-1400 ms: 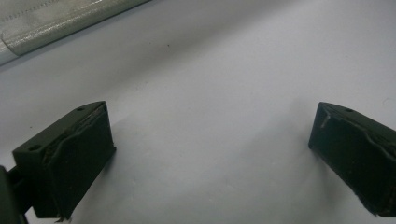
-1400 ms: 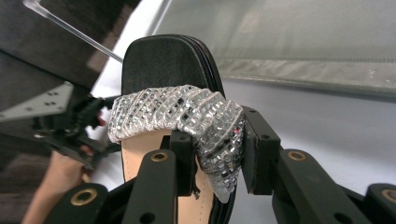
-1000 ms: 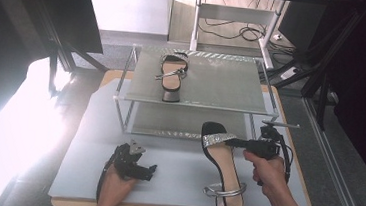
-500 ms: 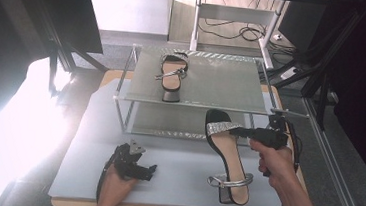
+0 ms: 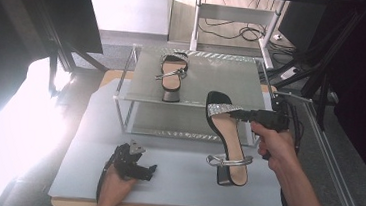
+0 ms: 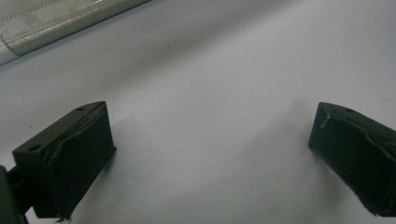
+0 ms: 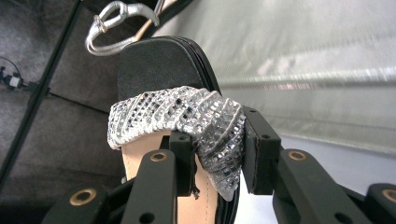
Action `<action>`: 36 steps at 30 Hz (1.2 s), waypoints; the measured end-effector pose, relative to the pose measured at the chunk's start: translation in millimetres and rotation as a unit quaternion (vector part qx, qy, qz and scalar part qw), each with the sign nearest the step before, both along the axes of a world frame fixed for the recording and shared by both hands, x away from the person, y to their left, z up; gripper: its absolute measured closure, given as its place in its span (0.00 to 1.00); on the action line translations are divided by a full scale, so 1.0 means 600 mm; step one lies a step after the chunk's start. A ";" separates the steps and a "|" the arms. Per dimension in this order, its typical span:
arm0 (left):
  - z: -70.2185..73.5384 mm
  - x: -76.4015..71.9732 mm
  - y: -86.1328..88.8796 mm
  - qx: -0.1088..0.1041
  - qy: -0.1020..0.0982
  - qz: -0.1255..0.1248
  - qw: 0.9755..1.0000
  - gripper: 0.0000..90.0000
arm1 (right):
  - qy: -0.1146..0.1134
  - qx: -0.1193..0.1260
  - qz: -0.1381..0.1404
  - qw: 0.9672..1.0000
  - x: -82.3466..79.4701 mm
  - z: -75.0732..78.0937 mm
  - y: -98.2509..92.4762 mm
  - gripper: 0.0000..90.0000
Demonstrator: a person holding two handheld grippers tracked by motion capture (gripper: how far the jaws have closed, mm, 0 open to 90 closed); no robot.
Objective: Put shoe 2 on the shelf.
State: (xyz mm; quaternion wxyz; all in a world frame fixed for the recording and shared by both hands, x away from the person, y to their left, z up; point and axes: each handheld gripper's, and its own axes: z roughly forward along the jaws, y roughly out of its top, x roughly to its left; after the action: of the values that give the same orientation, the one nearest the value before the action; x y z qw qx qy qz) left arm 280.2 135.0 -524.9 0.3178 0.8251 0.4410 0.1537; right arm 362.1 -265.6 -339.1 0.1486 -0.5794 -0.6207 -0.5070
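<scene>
Two sandals are in sight, both black with a tan insole and silver trim. One sandal (image 5: 172,75) lies flat on the top of a clear two-level shelf (image 5: 136,97) that stands toward the far edge of the counter (image 5: 79,172). The second sandal (image 5: 228,137) is over the right half of the counter, its toe near the front right corner of the shelf and its block heel pointing toward the near edge; whether the heel touches the counter cannot be told. The right claw (image 5: 237,114), held in the person's right hand (image 5: 275,143), is clamped on this sandal's glittering toe strap (image 7: 187,114); in the right gripper view the two jaws pinch the strap's bunched end between them, and a silver ankle strap (image 7: 116,23) with a buckle shows beyond the black toe. The left claw (image 5: 151,170) sits low near the near left corner of the counter, in the person's left hand (image 5: 113,190). In the left gripper view its two jaws stand wide apart over bare counter, gripping nothing, with the shelf's lower edge (image 6: 60,25) across the top left corner.
</scene>
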 end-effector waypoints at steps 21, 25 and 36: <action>0.000 0.000 0.000 0.000 -0.001 0.000 1.000 0.00 | 0.031 0.036 -0.044 0.998 0.086 0.009 0.025 0.77; 0.000 0.000 0.000 0.000 0.000 0.000 1.000 0.00 | 0.034 0.043 -0.054 0.997 0.103 0.010 0.027 0.77; 0.000 0.000 0.000 -0.001 -0.001 -0.001 1.000 0.00 | 0.042 0.041 -0.078 0.995 0.157 0.022 0.039 0.77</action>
State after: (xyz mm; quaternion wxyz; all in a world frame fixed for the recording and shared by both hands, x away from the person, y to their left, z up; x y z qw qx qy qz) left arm 280.2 135.0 -525.0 0.3187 0.8251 0.4403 0.1539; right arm 456.2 -242.3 -325.9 0.1578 -0.6406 -0.5454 -0.5170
